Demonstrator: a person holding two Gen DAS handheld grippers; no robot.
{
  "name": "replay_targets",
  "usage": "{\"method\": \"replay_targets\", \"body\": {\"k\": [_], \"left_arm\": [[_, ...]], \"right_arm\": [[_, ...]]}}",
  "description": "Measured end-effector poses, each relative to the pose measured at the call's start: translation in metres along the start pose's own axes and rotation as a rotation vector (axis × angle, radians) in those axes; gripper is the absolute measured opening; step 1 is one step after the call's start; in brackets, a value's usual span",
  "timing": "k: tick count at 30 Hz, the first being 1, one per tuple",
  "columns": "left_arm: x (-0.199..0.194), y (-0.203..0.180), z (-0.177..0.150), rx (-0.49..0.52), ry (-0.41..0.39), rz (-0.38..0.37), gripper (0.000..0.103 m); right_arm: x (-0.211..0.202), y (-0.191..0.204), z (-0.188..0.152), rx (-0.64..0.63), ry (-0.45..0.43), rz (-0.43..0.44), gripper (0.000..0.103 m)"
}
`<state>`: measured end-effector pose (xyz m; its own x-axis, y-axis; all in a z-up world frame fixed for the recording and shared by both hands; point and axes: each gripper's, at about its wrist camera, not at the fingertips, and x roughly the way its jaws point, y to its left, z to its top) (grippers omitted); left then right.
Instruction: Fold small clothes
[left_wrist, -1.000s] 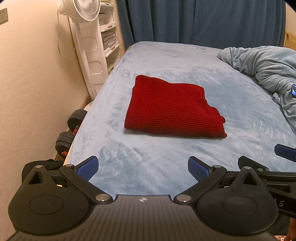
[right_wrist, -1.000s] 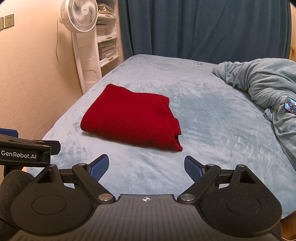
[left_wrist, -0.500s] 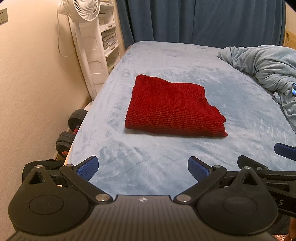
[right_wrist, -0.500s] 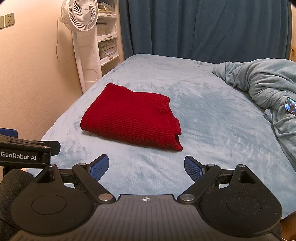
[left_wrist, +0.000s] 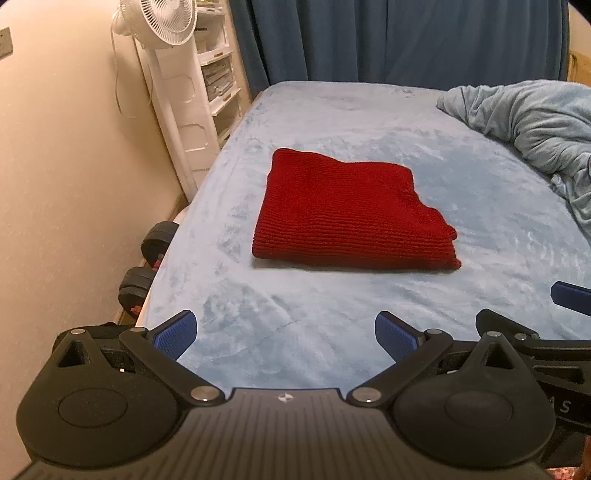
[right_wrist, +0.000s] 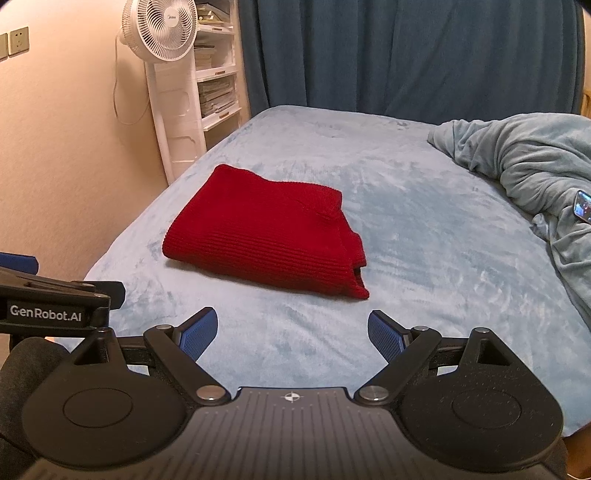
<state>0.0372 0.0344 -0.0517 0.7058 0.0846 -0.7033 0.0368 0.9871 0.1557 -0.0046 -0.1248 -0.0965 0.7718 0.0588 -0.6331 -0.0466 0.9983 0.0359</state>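
the main risk now looks like undoing finished work: a stray pinch at the loose right corner could drag the top layer of the red knit sweater (left_wrist: 351, 210) and spill the fold, since the soft knit would slide on the plush blue bed cover (left_wrist: 369, 314). the sweater lies folded into a thick, neat rectangle toward the left side of the bed, layered edges showing at its near right corner. the left gripper (left_wrist: 285, 330) and right gripper (right_wrist: 291, 330) both hover at the near edge, spread wide and empty, well apart from it.
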Motion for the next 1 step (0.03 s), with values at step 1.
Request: {"method": "replay_targets", "body": {"k": [1], "left_arm": [[0.0023,-0.0006,0.0012,0.002,0.005,-0.001,0.103]], "right_arm": [[0.0021,-0.0021,-0.0003,0.005,0.004,0.009,0.090]]}}
